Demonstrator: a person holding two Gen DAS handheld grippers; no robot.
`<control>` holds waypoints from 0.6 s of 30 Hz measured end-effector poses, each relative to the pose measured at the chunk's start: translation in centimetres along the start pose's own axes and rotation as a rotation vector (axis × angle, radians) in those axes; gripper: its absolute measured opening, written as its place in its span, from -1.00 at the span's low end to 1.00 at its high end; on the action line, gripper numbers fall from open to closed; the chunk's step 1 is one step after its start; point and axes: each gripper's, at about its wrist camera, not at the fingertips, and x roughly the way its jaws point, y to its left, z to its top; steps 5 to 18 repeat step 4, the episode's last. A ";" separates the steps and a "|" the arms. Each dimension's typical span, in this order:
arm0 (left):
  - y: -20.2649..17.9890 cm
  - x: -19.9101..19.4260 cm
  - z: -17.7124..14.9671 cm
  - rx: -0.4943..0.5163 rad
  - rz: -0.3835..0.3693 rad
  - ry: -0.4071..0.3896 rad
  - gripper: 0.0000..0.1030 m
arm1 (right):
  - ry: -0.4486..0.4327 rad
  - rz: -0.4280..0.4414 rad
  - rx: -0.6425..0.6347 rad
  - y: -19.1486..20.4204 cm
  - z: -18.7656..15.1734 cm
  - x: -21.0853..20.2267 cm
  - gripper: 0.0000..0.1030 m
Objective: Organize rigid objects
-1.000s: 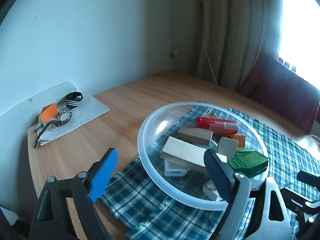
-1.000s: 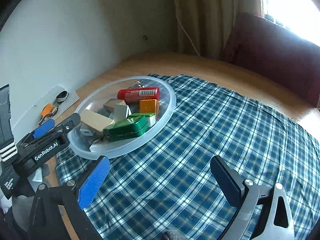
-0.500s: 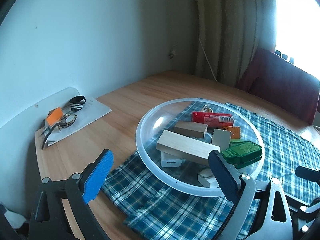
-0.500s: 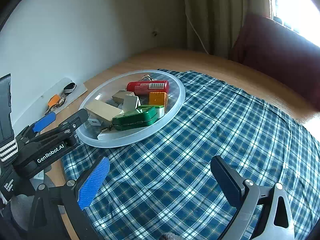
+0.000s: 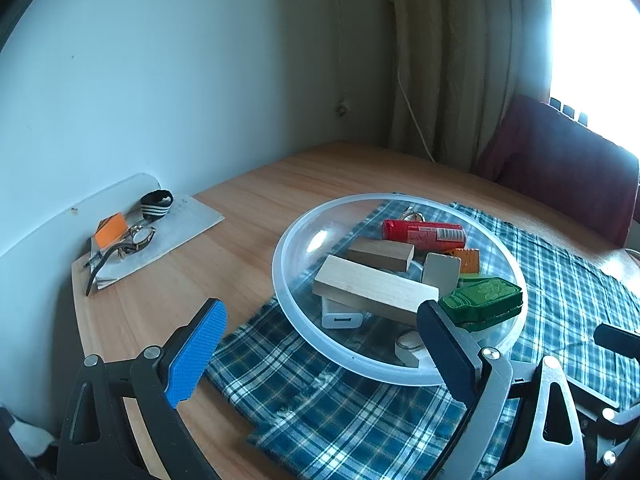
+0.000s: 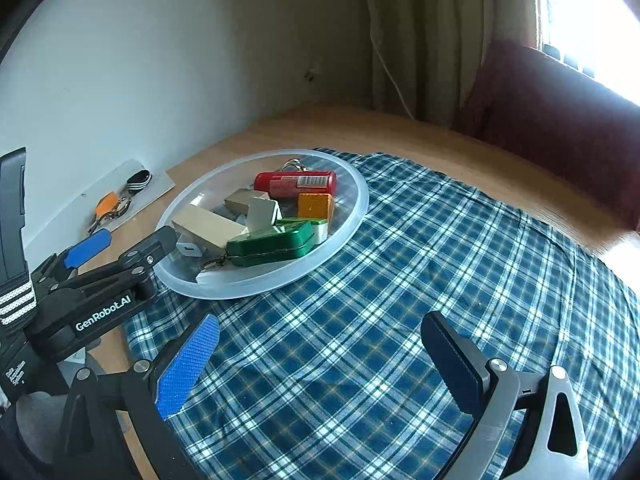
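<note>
left hand-held gripper (image 5: 320, 356) wide, empty | right hand-held gripper (image 6: 320, 364) wide, empty | risk: long wooden block (image 5: 374, 290) lies across the white charger (image 5: 343, 317) in bowl (image 5: 288, 304); lifting either likely tips the pile

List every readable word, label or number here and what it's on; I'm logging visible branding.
"GenRobot.AI": white lettering on the black body of the left gripper, seen from the right wrist view.
Red tube in the clear bowl: white label with barcode, print too small to read.
Vertical print on black strap at the left edge: too blurred to read.
</note>
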 end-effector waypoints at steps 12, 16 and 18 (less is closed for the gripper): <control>-0.2 -0.2 0.0 0.007 -0.006 -0.001 0.87 | 0.004 -0.010 0.014 -0.4 0.0 0.1 0.99; -0.2 -0.2 0.0 0.007 -0.006 -0.001 0.87 | 0.004 -0.010 0.014 -0.4 0.0 0.1 0.99; -0.2 -0.2 0.0 0.007 -0.006 -0.001 0.87 | 0.004 -0.010 0.014 -0.4 0.0 0.1 0.99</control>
